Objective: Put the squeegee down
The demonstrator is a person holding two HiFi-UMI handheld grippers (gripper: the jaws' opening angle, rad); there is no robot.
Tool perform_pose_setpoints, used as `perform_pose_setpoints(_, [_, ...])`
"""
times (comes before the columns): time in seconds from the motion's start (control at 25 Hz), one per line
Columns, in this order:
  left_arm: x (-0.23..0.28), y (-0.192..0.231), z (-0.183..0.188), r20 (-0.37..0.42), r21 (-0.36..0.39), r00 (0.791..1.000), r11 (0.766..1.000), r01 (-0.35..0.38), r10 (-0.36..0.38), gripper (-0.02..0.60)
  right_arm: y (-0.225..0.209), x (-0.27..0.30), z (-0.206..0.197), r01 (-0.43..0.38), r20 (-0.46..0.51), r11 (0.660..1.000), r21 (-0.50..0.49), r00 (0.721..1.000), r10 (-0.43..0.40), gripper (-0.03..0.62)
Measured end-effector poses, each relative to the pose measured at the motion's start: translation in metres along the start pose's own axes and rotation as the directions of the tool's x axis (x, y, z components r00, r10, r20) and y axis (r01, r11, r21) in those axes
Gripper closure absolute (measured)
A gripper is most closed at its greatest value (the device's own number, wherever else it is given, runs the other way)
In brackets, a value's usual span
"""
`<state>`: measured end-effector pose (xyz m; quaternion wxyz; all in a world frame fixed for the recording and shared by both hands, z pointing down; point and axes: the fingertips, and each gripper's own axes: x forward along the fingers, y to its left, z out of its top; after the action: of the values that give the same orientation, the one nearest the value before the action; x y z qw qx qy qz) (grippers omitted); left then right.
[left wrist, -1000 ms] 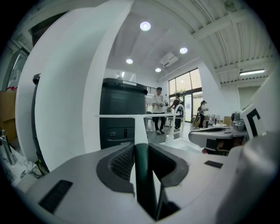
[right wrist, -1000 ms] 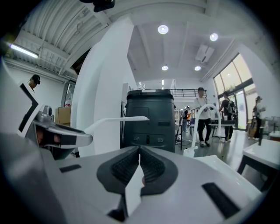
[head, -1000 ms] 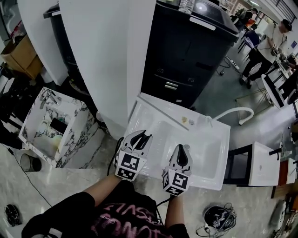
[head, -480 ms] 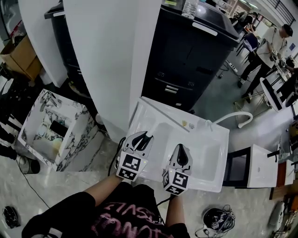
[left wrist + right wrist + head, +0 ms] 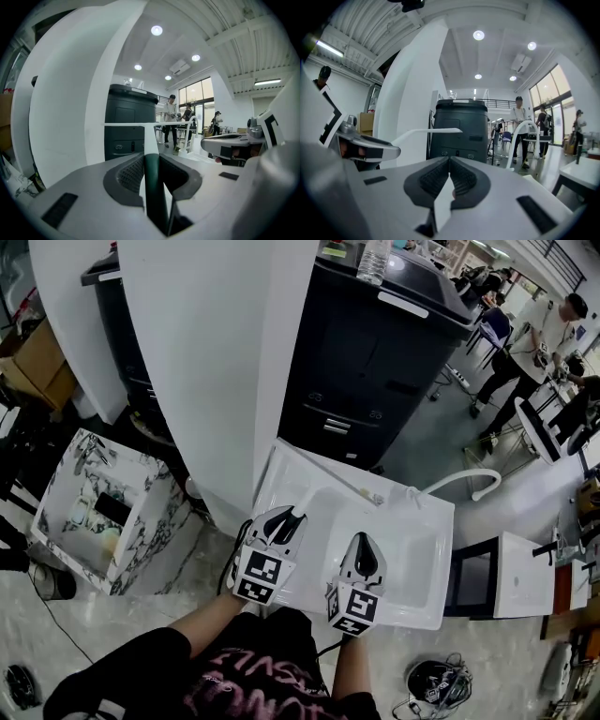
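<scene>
Newly visible beyond the left gripper (image 5: 284,521), the green-handled squeegee with a white T-blade (image 5: 154,197) stands clamped upright in it, above the white moulded sink (image 5: 427,521). The right gripper (image 5: 362,557) is pinched together, empty. A white pillar (image 5: 216,362) crowds the left and a black cabinet (image 5: 384,343) stands ahead, while the basin lies open. The blade's left end blends into the pillar.

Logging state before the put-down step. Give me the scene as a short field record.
left hand-held gripper: shut on the squeegee, dark green handle between the jaws
right hand-held gripper: shut, nothing between the jaws
squeegee: white blade end points away from the person
sink: white, below both grippers
task status: squeegee not yet put down
</scene>
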<state>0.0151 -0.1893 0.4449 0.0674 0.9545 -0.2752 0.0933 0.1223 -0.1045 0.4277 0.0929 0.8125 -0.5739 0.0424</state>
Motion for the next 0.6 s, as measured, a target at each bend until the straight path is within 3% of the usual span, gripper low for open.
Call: perform_pose_setpoints(0.6, [0.012,0.006,0.005,-0.007,-0.014,0.999,0.999,-0.038,0.038,0.488,-0.011,0.011,-0.003,-0.019,-0.022,1.000,0.008,1.000,0.020,0.571])
